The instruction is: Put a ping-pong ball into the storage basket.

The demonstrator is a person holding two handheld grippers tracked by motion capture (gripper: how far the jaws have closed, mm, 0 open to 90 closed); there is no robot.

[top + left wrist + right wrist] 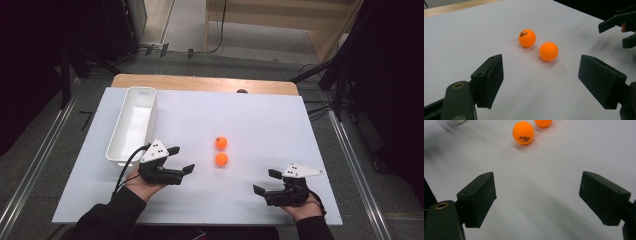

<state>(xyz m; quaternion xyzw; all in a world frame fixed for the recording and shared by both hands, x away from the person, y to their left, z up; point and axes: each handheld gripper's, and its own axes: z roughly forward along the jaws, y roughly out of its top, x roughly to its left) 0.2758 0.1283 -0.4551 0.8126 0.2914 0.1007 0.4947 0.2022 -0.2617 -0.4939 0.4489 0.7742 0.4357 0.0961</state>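
Lab-like recording room, white-topped table, floor cables, dark stands

Two orange balls, one white bin, two claws.

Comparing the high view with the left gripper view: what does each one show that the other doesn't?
High view alone: the white bin at the table's left, the wooden table edge, the floor, and both hands with forearms. Left gripper view alone: the black print on the far ball, and the left gripper from close up, jaws wide open. Both: the two orange balls, including the near ball, the white tabletop and the right gripper.
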